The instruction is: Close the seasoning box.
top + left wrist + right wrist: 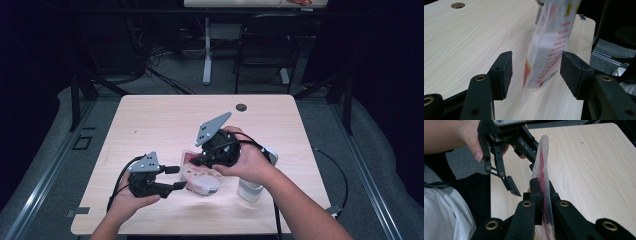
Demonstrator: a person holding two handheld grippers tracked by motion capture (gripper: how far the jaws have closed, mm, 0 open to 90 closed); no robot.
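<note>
I count one plastic bag (549, 47), red print unreadable; right gripper (541, 195) clamps it; left gripper (536, 72) wide open, bag between jaws untouched; one white cup (250, 190).

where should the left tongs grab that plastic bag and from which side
Grip the bag's free lower edge, the flat printed part hanging between the open left tongs. Come in level from the person's left, pads facing its two flat sides. The right tongs are shut on the other edge and hold the bag up off the table, so its thin film offers a flat face to each pad.
</note>
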